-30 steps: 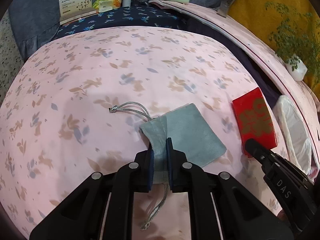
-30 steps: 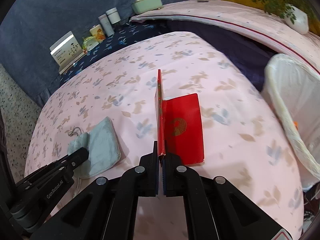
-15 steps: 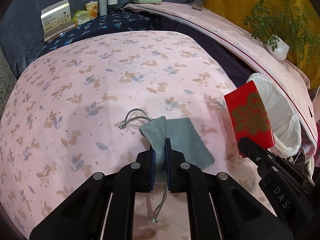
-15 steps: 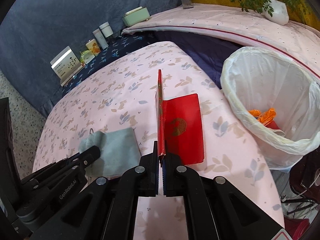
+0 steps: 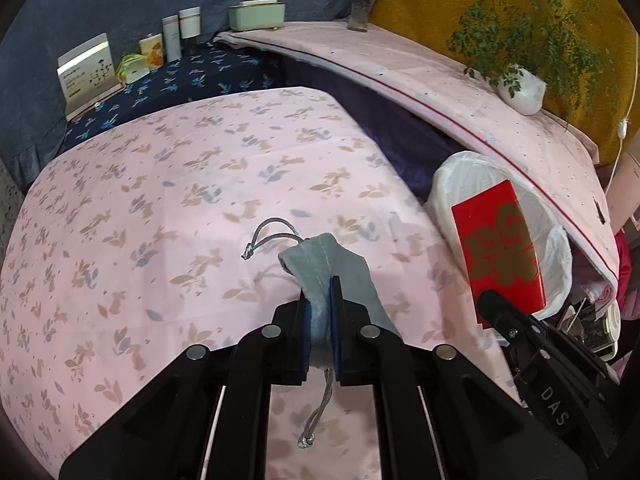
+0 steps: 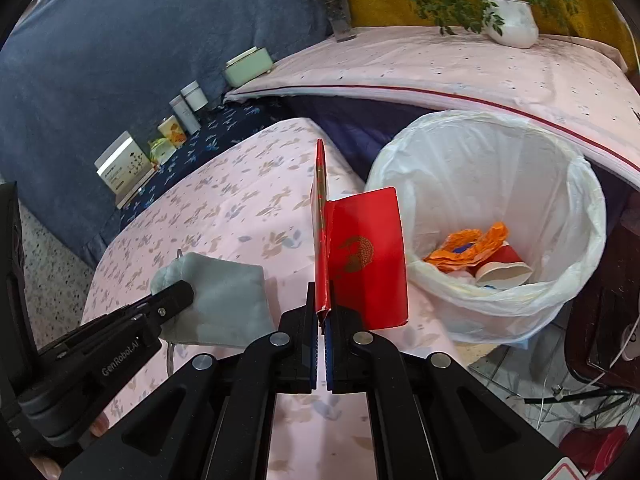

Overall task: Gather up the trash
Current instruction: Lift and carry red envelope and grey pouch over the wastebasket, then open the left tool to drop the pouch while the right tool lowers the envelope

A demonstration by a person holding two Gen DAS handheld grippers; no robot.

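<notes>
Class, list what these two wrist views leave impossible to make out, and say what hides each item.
- Trash bin contents: right wrist view, orange scraps and a red cup cover anything beneath.
- Grey pouch contents: both views, its own cloth.
- White box lettering: left wrist view, too small.
- Floor clutter beside the bin: right wrist view, cut off by the picture edge.

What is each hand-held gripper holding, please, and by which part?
Left hand-held gripper: grey drawstring pouch, pinched at its gathered neck. Right hand-held gripper: red envelope, pinched at its bottom corner.
</notes>
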